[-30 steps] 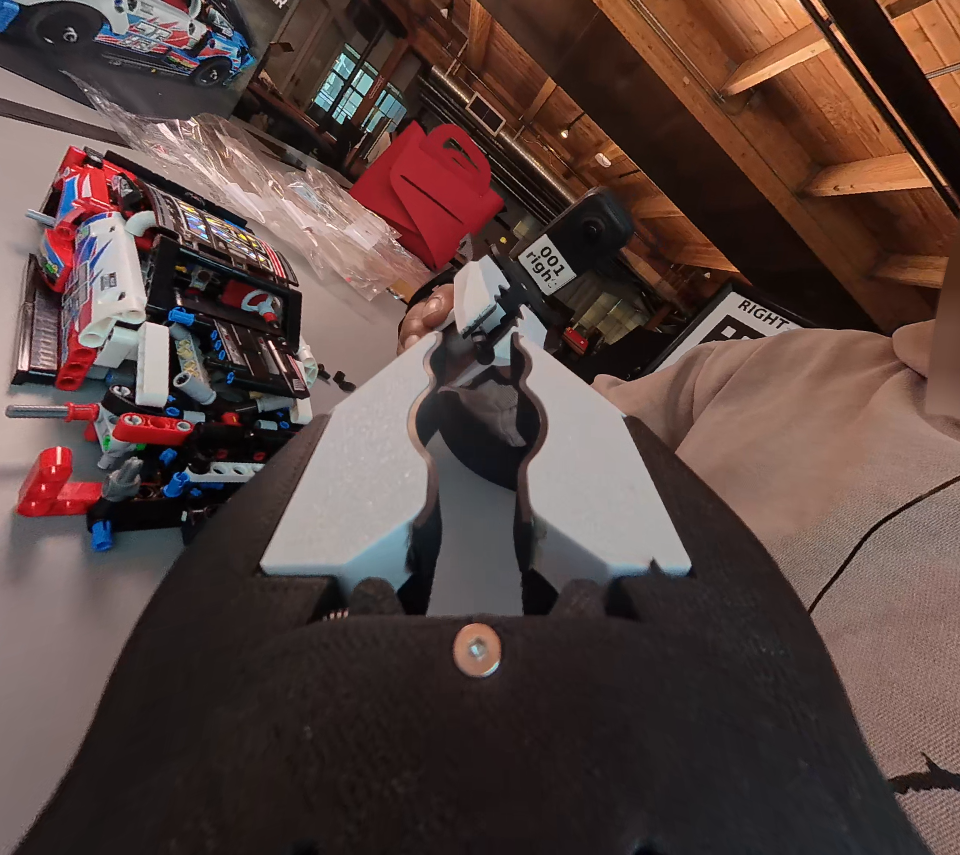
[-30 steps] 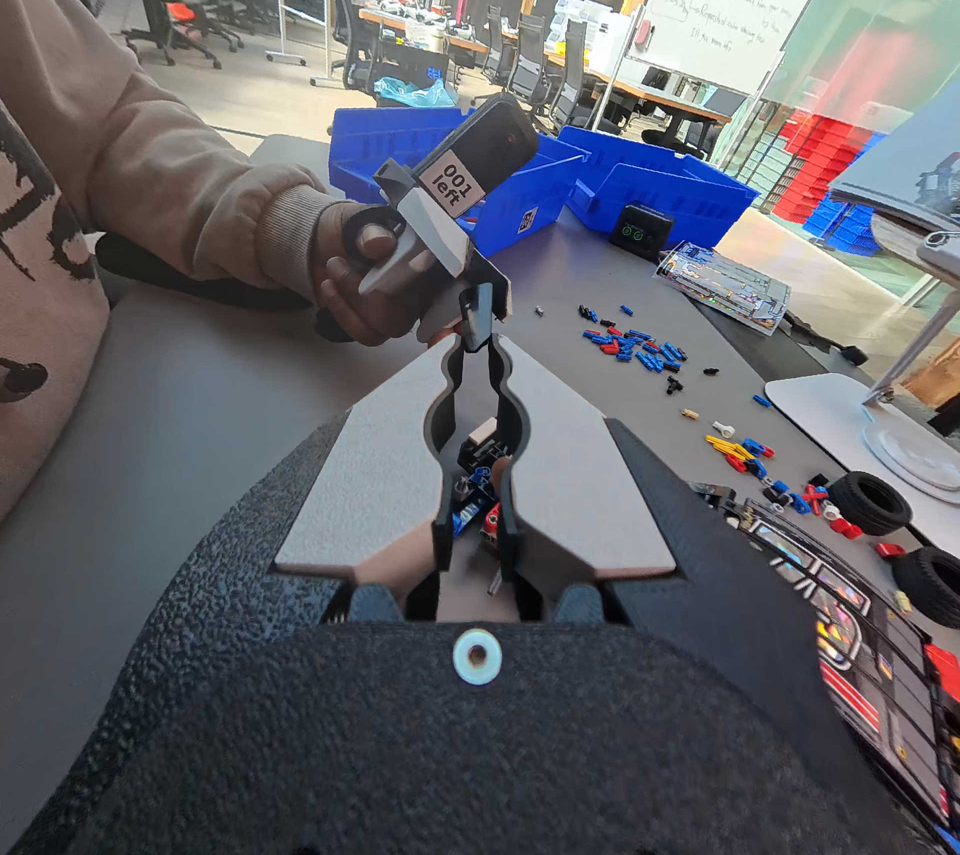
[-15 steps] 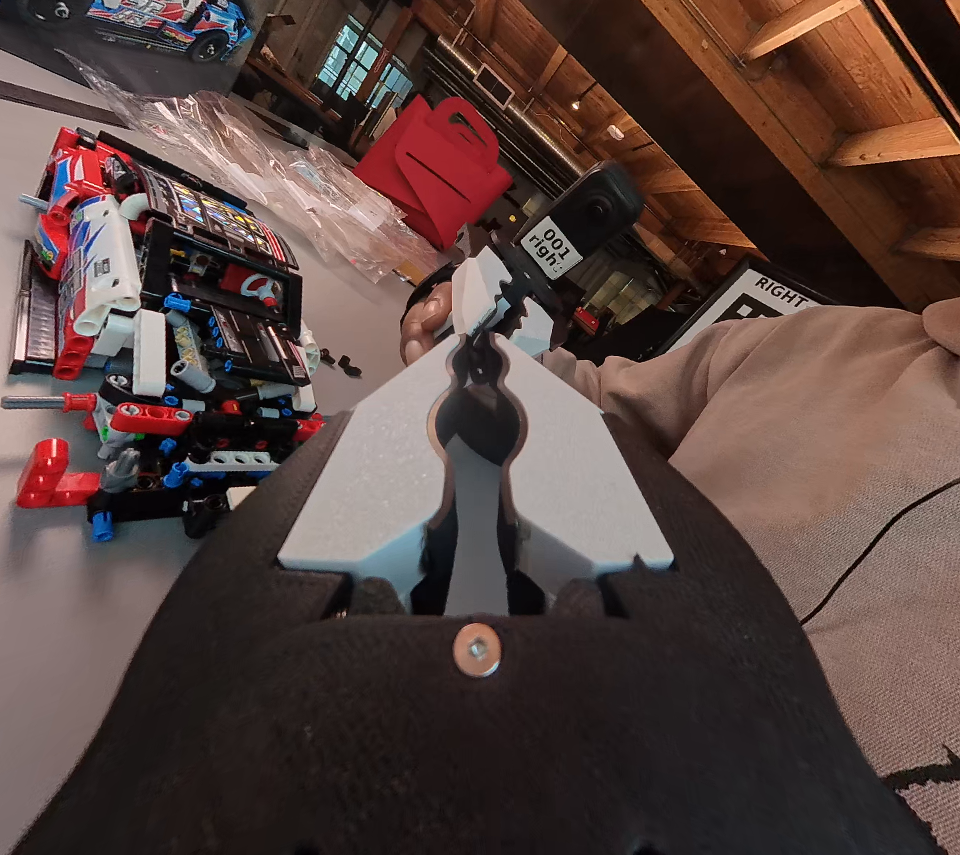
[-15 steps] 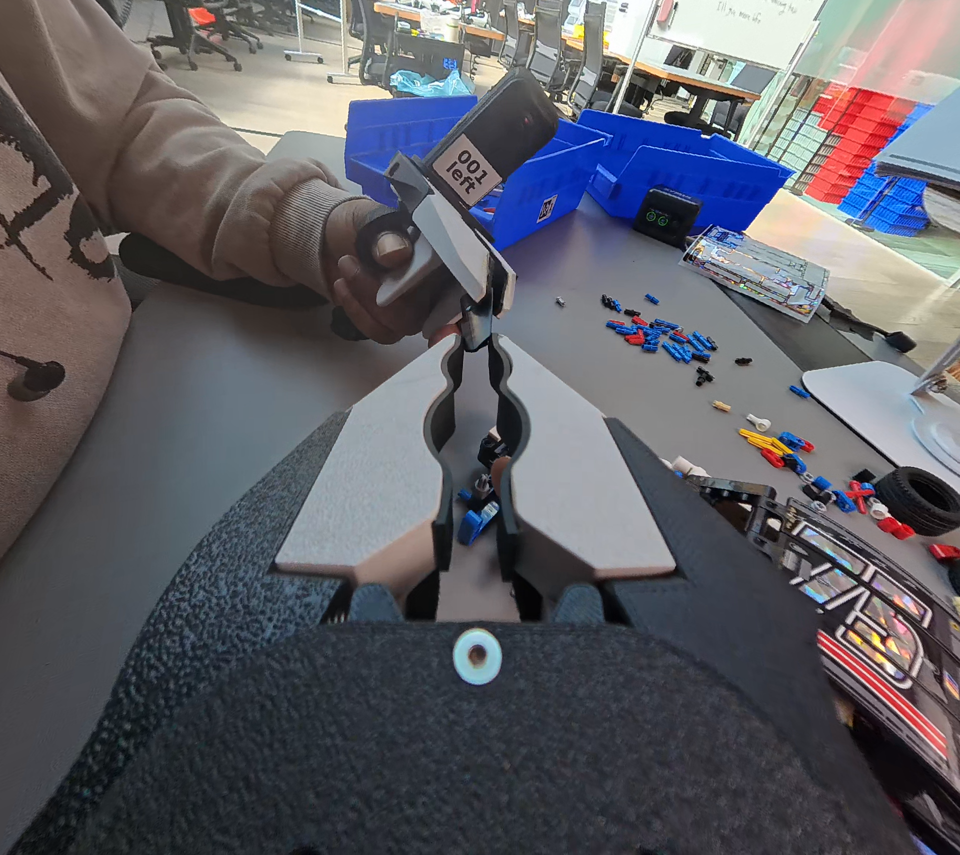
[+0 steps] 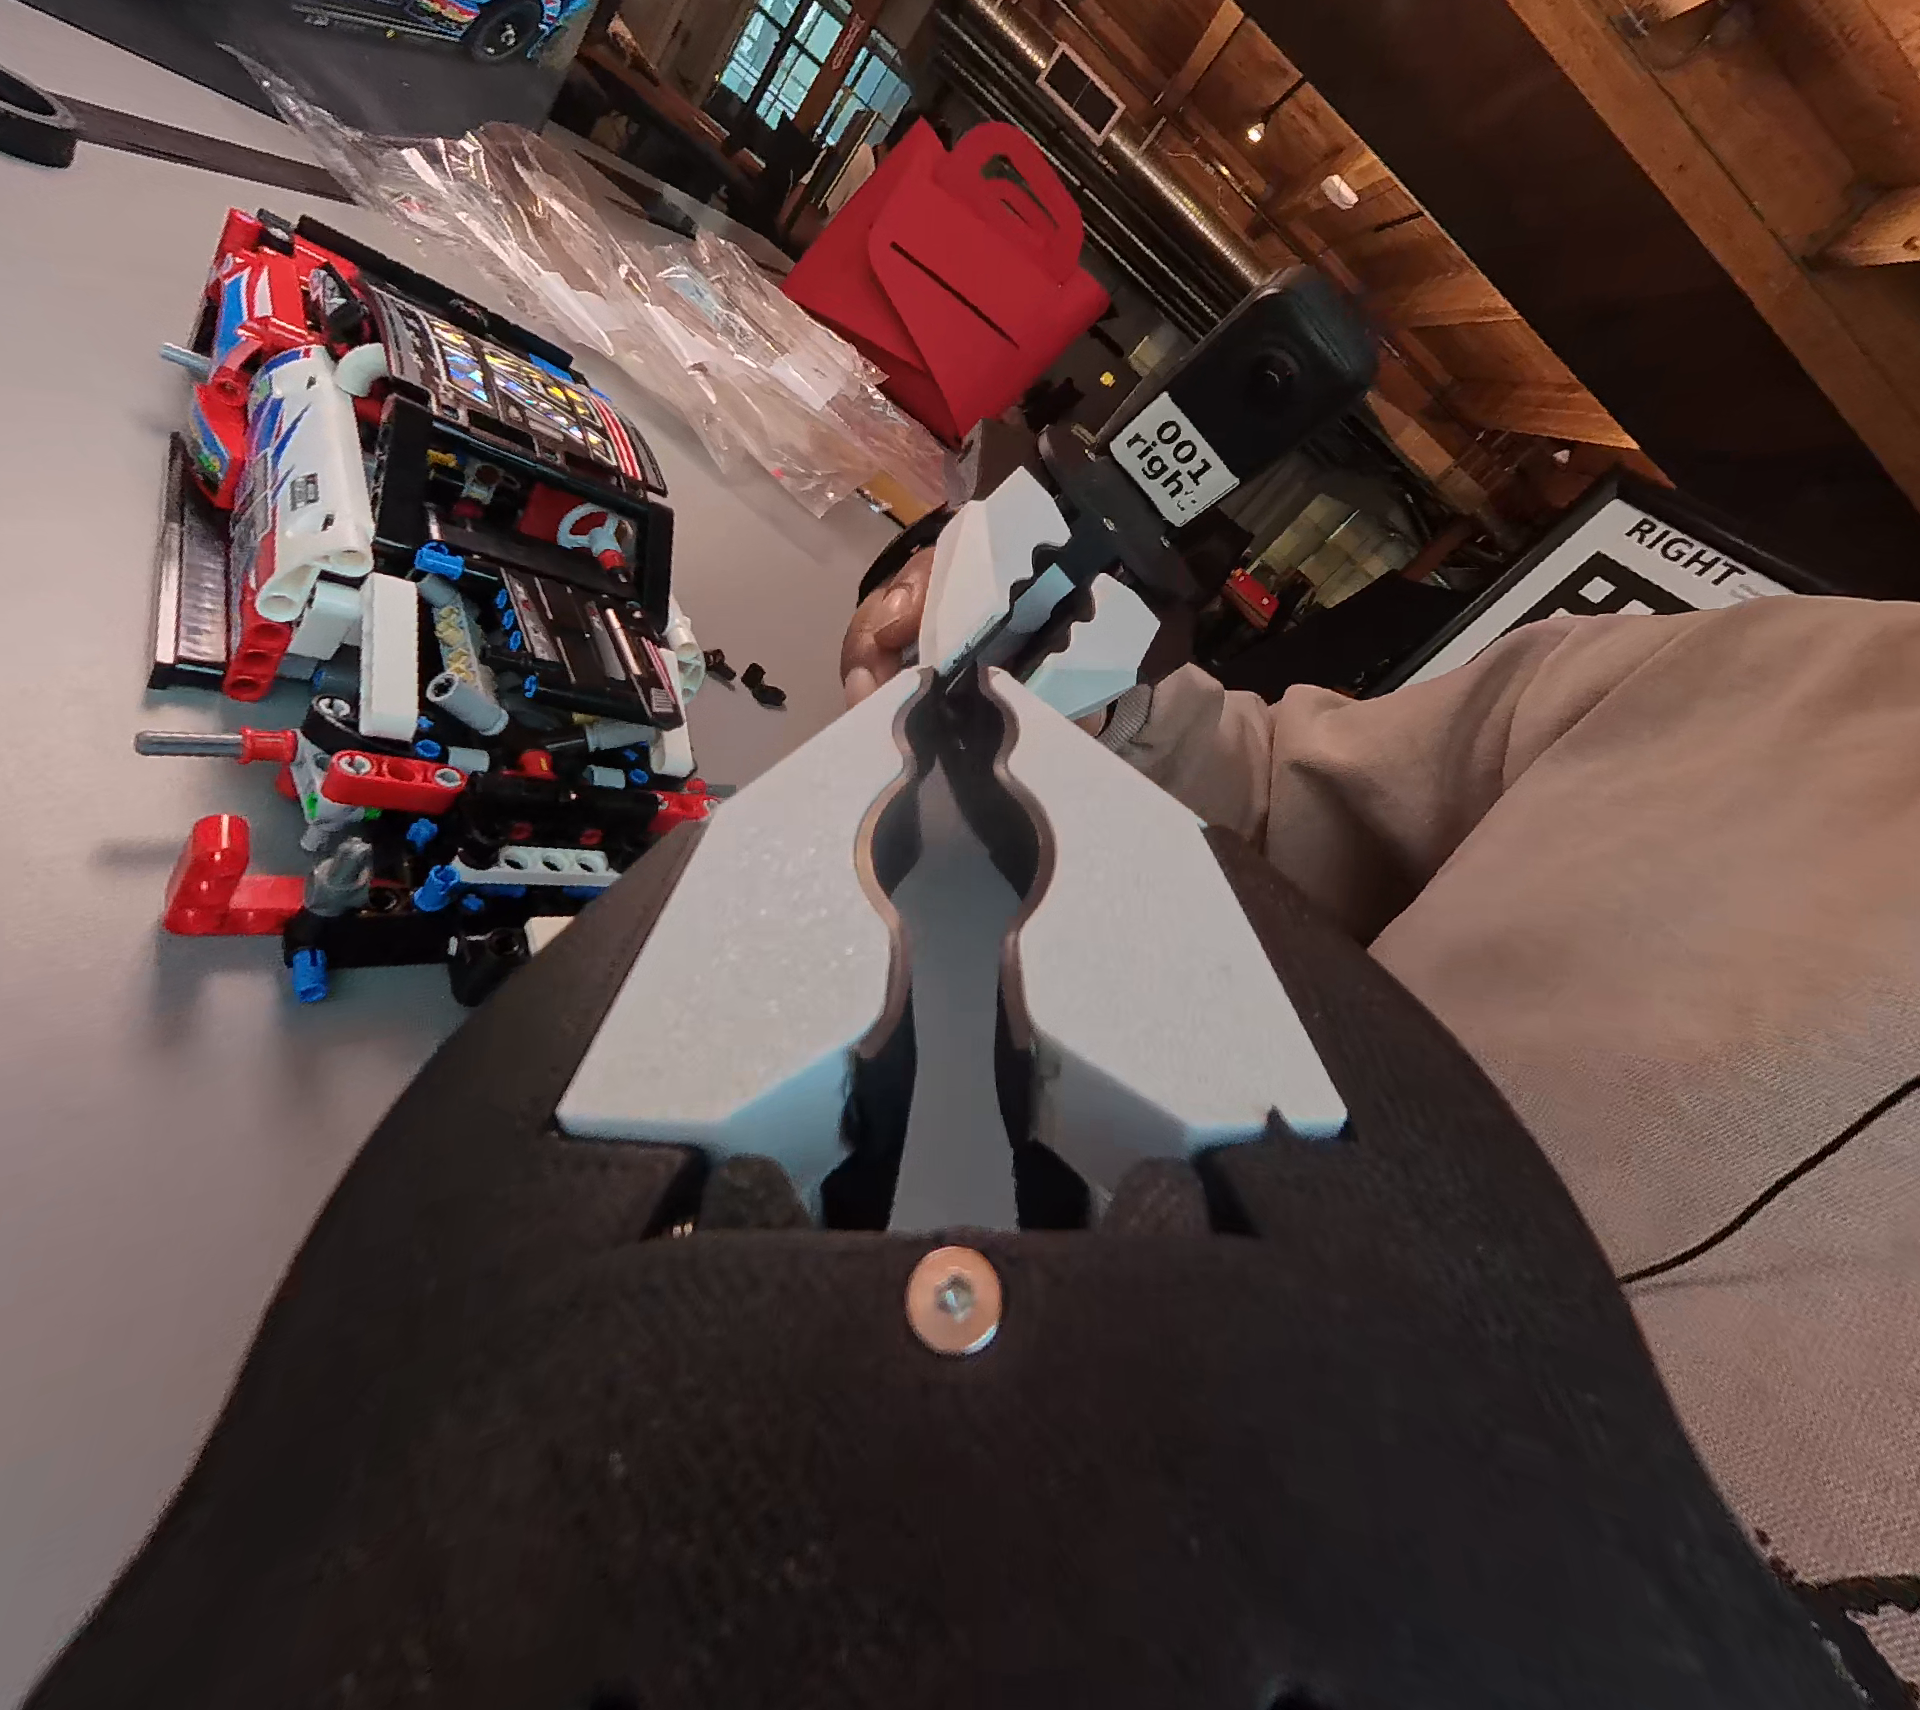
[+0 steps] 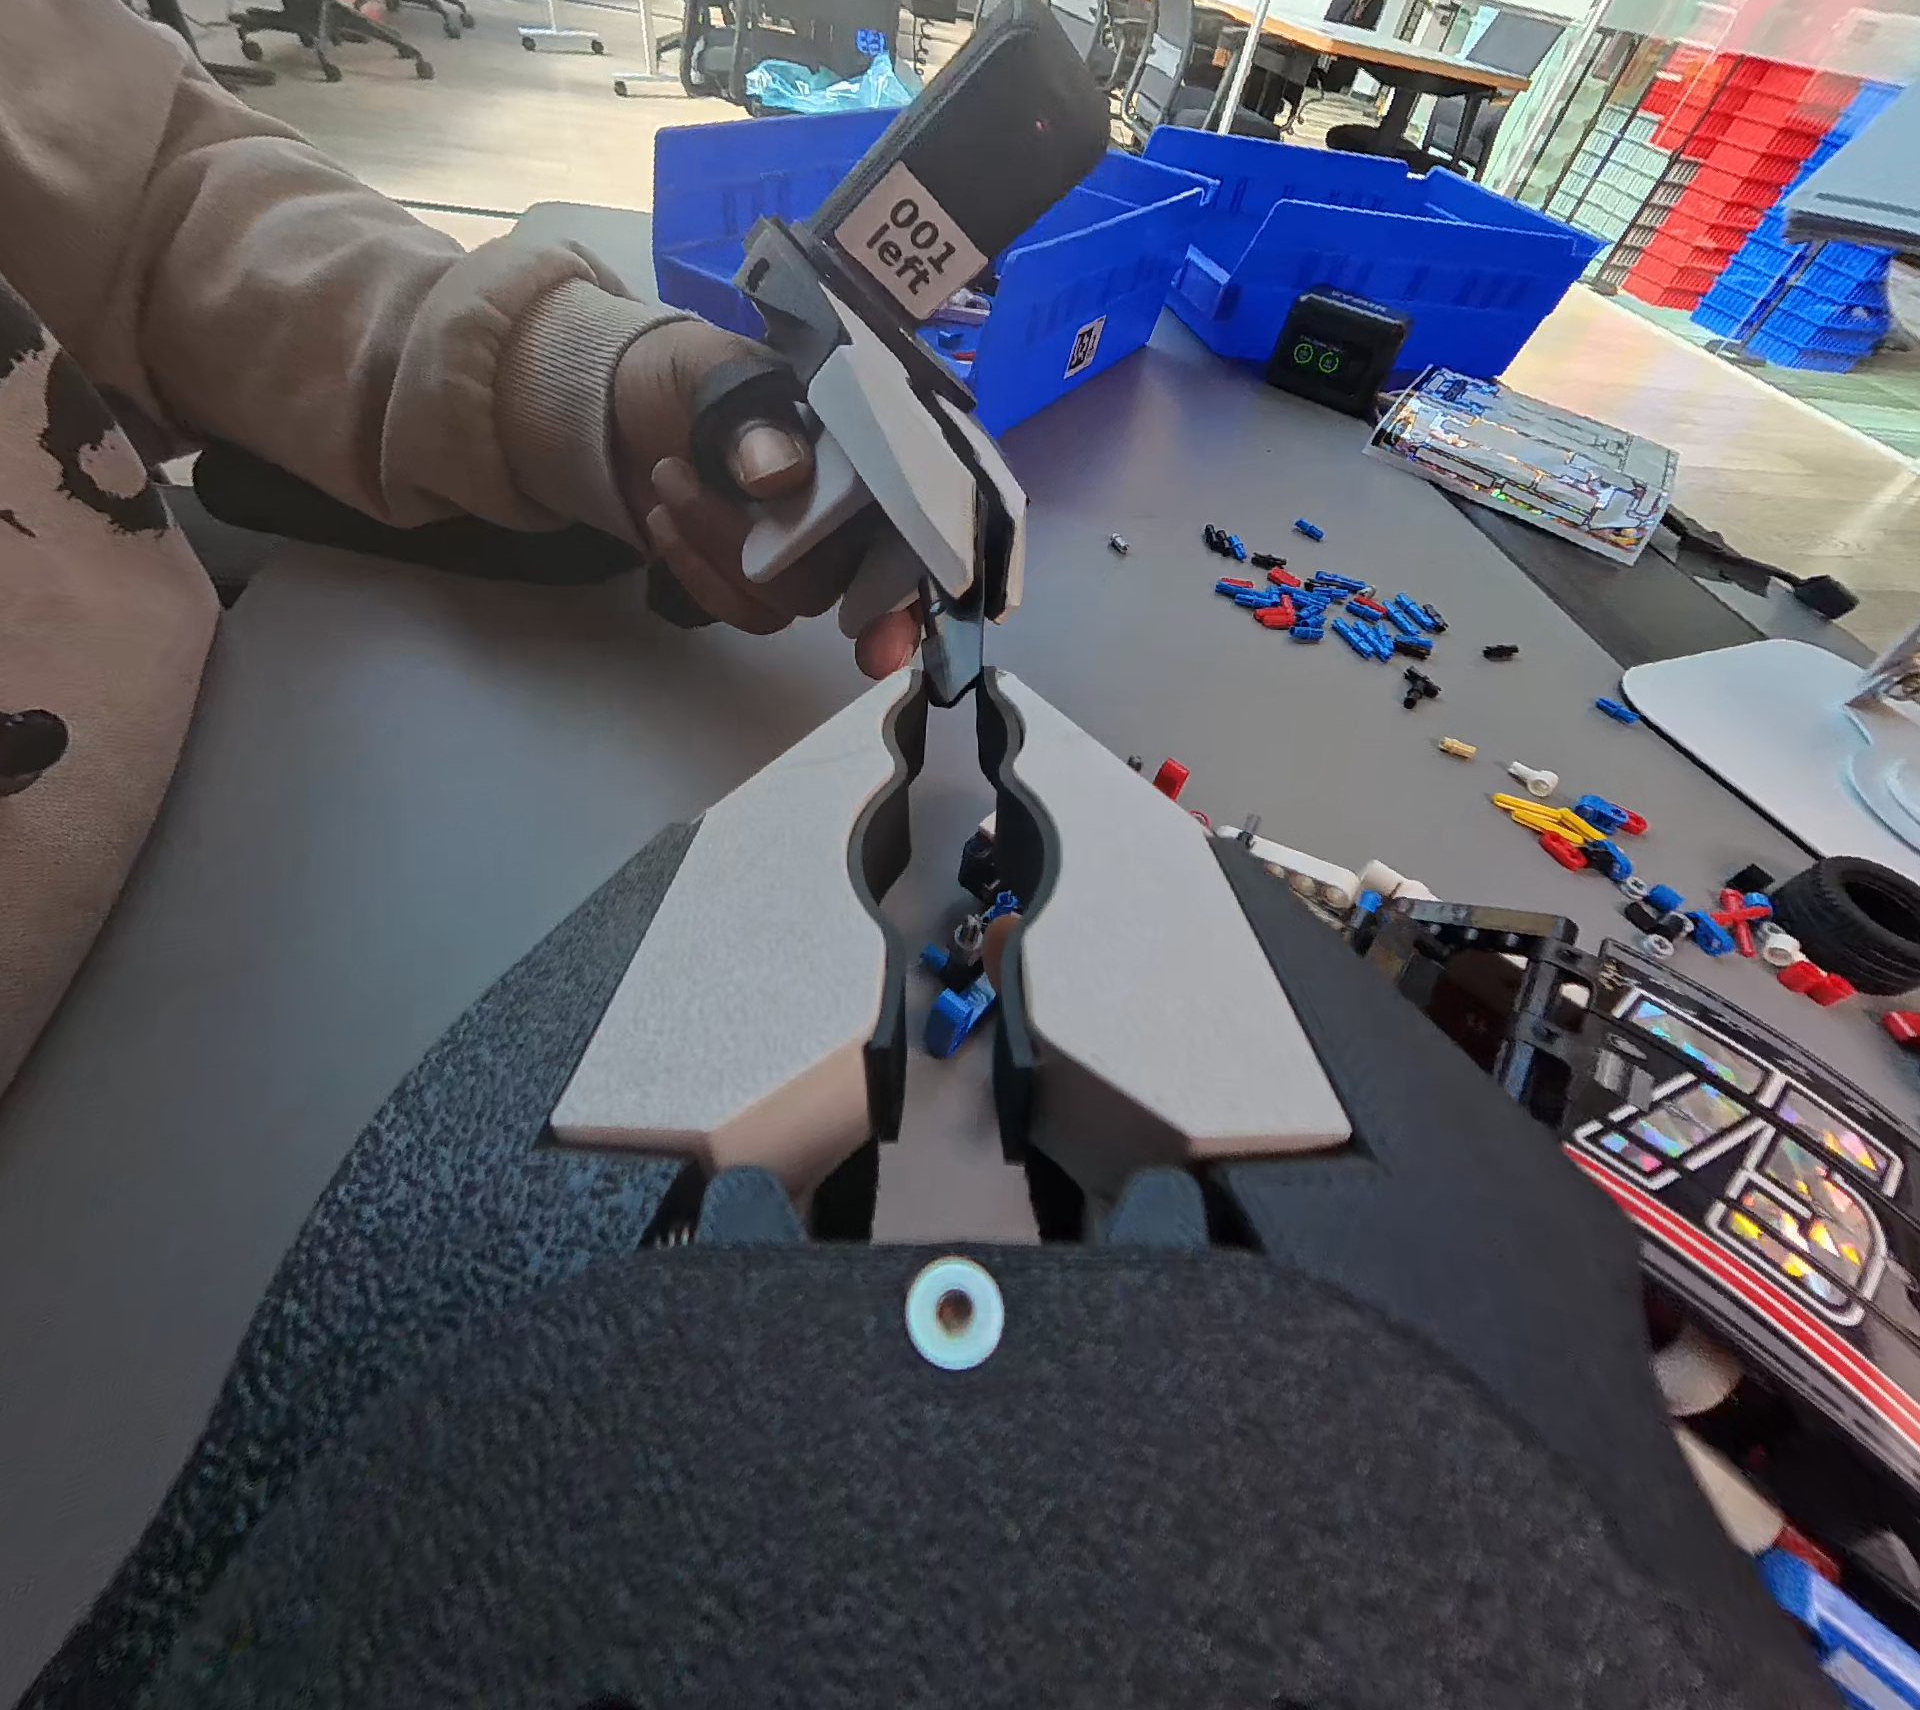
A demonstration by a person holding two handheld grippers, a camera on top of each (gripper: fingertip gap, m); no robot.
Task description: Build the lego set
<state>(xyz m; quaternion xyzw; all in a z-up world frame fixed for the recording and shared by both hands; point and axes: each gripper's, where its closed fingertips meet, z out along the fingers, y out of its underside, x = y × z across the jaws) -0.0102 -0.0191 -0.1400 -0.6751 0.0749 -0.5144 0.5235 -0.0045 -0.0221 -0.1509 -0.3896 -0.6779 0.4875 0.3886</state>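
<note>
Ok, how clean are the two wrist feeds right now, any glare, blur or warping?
Left wrist view: sharp but strongly tilted, ceiling beams bowed by the wide lens, the lego car casting soft shadows on the table. Right wrist view: bright daylight, the car's foil stickers glinting, the far right background hazy behind glass.

— What am I looking at on my end?
— Each gripper body [image 5: 935,1452] is black and grainy with one silver screw [image 5: 954,1298] at centre. My fingers [image 6: 727,964] are pale grey wedges, edged by wavy black pads.
— And the sleeves?
— Beige sweatshirt sleeve [image 6: 312,372] with a ribbed cuff; a black camera bearing a white label [image 6: 911,247] tops each handle
</note>
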